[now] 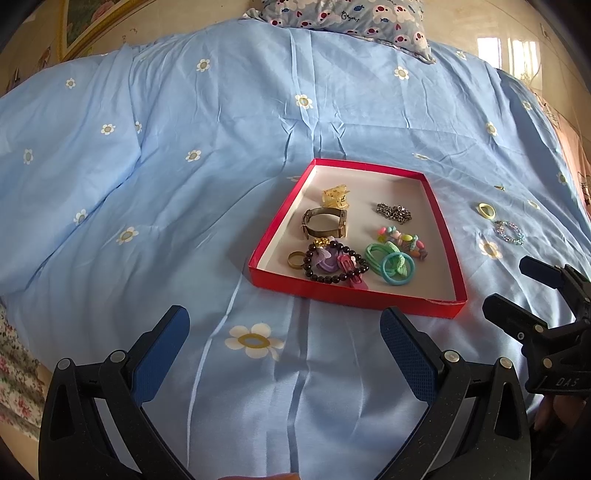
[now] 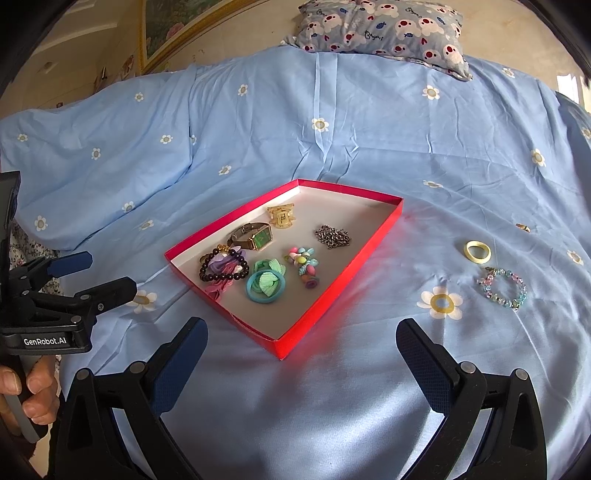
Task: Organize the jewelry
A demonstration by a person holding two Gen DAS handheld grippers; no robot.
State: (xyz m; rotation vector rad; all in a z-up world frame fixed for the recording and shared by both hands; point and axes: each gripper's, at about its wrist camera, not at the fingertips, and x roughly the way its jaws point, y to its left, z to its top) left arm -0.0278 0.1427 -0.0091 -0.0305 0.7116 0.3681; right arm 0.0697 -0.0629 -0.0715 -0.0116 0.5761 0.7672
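Shallow rect. red cardboard tray

So from my feeds: the shallow red cardboard tray sits on the blue flower-print bedsheet, a bit ahead of both grippers, with the cartoon-print pillow way behind it at the head of the bed. In the tray, the amber hair claw clip is at the back, the gold wristwatch just in front of it, and the dark beaded bracelet nearest on the left. The silver chain lies to the right, pastel bead bracelet before it, teal hair ties at the front. Out on the sheet, right of the tray, the pale yellow ring lies behind the clear crystal bracelet.
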